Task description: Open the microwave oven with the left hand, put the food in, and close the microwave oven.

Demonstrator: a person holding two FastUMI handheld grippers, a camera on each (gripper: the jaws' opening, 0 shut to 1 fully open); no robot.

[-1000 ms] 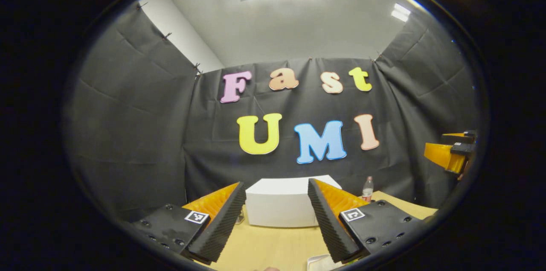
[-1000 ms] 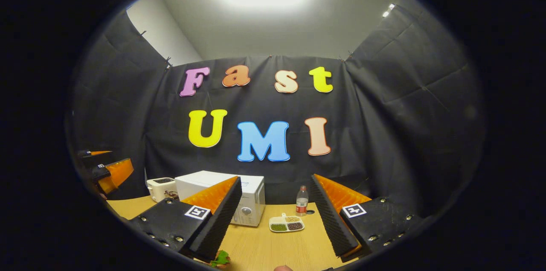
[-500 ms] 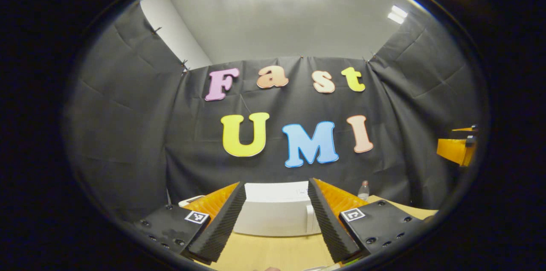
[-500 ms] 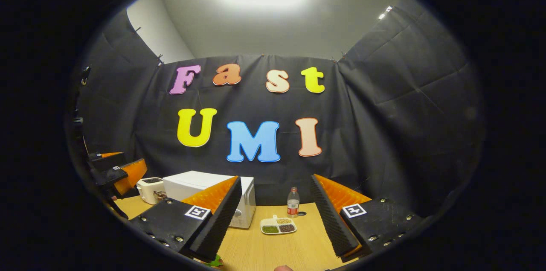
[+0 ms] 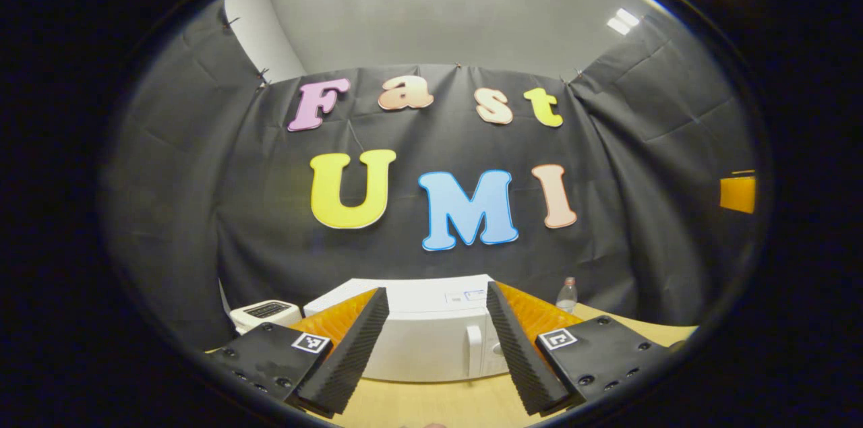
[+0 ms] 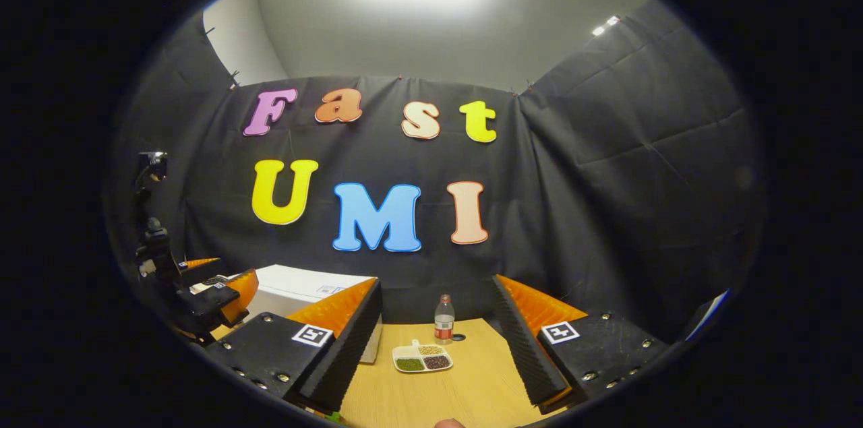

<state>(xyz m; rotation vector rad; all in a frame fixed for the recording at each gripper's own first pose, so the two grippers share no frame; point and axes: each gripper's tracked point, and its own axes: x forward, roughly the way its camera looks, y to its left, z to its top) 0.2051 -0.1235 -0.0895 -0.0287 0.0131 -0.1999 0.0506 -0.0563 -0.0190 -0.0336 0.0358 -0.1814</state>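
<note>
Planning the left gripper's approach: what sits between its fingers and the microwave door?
In the left gripper view only bare wooden table lies between the open left gripper and the closed microwave.

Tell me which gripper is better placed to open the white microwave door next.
Left. The left gripper is open and faces the white microwave, its closed door and handle between the fingers. The right gripper points toward the divided food tray.

Recording booth: black cloth walls [image 6: 607,178] around a wooden table [image 6: 472,394].
</note>
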